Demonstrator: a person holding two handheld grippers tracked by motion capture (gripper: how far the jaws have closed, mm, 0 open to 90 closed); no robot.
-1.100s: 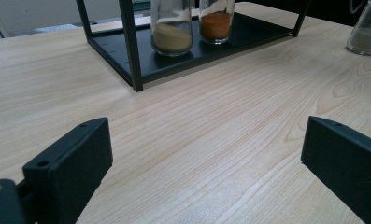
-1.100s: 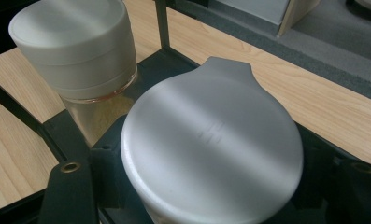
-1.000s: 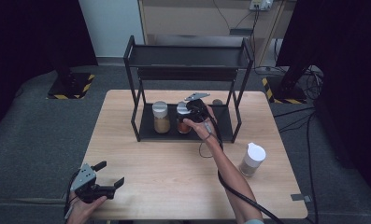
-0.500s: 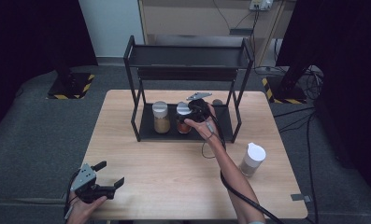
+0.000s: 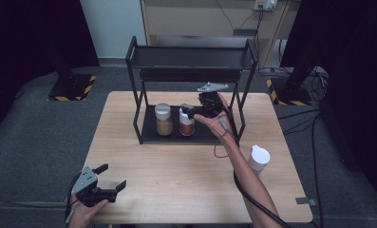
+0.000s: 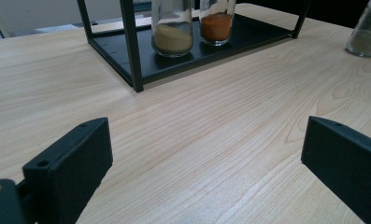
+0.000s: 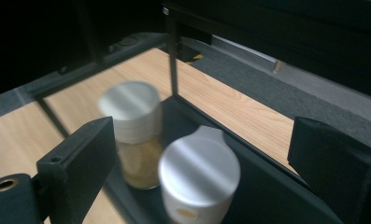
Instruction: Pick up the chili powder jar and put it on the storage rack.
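A black two-shelf rack (image 5: 191, 57) stands at the back of the wooden table (image 5: 186, 175). On its lower shelf a tan spice jar (image 5: 163, 119) stands left of an orange spice jar (image 5: 186, 123), both white-capped. My right gripper (image 5: 191, 112) hovers just above and right of the orange jar. Its jaws have just been opening and touch nothing. The right gripper view has the orange jar's cap (image 7: 199, 170) below and between the open jaws of my right gripper (image 7: 204, 140), with the tan jar (image 7: 131, 126) behind. My left gripper (image 5: 112, 176) rests open near the front left edge.
A third white-capped jar (image 5: 259, 158) stands on the table right of the rack. The left gripper view looks across bare wood to the rack's corner post (image 6: 131, 56) and the two jars. The right gripper's cable (image 5: 252, 199) trails along the forearm. Dark floor surrounds the table.
My right gripper has opened off the orange jar and lifted a little above it. The jar stays on the lower shelf. My left gripper has not moved.
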